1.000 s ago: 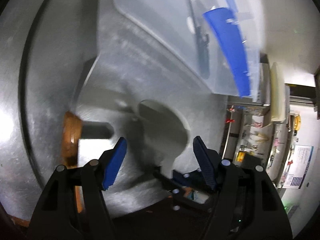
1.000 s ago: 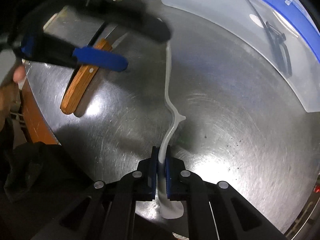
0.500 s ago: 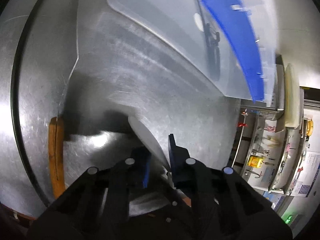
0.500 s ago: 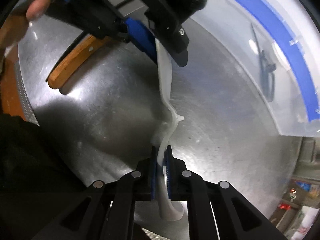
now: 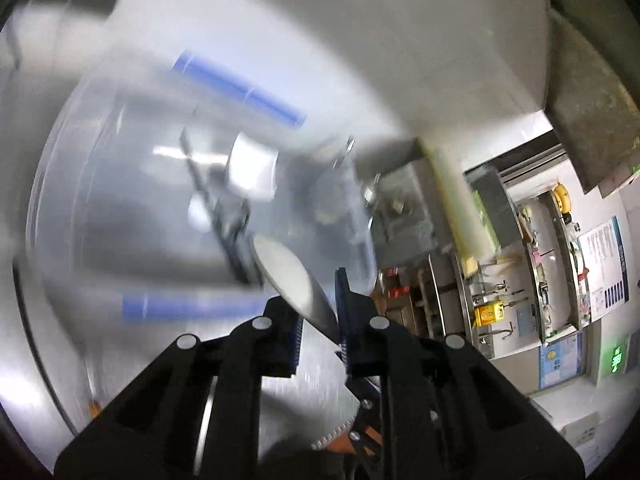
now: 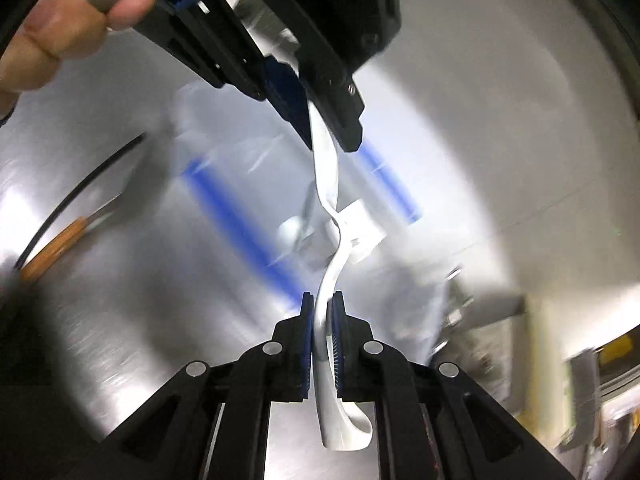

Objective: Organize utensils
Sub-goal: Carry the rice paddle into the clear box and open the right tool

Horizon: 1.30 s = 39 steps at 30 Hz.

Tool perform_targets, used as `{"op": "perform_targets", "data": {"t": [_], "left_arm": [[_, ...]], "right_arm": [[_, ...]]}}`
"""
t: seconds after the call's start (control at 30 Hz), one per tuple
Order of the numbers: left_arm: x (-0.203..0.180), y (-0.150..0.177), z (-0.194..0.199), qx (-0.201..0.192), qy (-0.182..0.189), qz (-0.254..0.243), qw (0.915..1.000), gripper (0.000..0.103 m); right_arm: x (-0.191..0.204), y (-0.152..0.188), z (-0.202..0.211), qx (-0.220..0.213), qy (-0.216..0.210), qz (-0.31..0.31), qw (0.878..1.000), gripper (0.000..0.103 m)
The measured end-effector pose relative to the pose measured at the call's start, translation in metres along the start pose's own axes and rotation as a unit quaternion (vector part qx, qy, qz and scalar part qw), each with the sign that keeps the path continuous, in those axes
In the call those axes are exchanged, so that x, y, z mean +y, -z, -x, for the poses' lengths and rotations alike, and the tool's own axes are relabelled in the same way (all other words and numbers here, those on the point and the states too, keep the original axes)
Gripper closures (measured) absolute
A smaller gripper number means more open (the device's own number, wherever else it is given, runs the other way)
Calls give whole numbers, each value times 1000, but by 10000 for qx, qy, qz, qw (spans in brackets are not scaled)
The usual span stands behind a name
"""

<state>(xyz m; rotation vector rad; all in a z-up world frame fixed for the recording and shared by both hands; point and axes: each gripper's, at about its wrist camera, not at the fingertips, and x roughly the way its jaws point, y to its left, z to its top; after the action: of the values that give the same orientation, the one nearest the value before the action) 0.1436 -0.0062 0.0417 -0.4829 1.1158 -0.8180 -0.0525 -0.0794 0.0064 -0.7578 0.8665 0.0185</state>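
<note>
Carry step: the white utensil (image 6: 329, 216) hangs clear of the steel worktop (image 6: 120, 300), the right hand-held gripper (image 6: 320, 316) clamped on its handle and the left hand-held gripper (image 5: 318, 316) on its blade, above the blurred clear bin (image 5: 120, 200); next likely lowering it in level.

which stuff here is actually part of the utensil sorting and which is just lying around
In the job:
- white utensil, gripped at both ends
- left hand-held gripper
- right hand-held gripper
- clear bin with blue strips, a dark utensil inside

Lying about or background:
- wooden-handled knife on the steel table
- shelves and posters at the back
</note>
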Motion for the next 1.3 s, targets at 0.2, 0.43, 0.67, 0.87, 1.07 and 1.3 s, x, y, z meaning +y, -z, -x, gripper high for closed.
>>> {"op": "perform_targets", "data": {"t": [0.2, 0.43, 0.67, 0.87, 1.07, 1.3], "left_arm": [[10, -96, -50, 459, -245, -118, 9986, 89], [115, -128, -155, 1597, -865, 1080, 9774, 89], [158, -128, -208, 2128, -1429, 1334, 9574, 89], [155, -125, -220, 2273, -1534, 1241, 9536, 81], [110, -134, -157, 1535, -1238, 672, 9781, 57], [31, -84, 21, -159, -583, -623, 9962, 35]], "right_arm": [[-53, -49, -64, -19, -490, 219, 9986, 92], [-57, -67, -193, 1358, -2500, -224, 9584, 91], [-31, -70, -264, 2054, -3196, -289, 9246, 91], [-22, -59, -283, 2616, -3516, -586, 8970, 89], [-67, -59, -221, 1912, -3275, -982, 9201, 89], [-68, -37, -65, 218, -4543, -1641, 8754, 62]]}}
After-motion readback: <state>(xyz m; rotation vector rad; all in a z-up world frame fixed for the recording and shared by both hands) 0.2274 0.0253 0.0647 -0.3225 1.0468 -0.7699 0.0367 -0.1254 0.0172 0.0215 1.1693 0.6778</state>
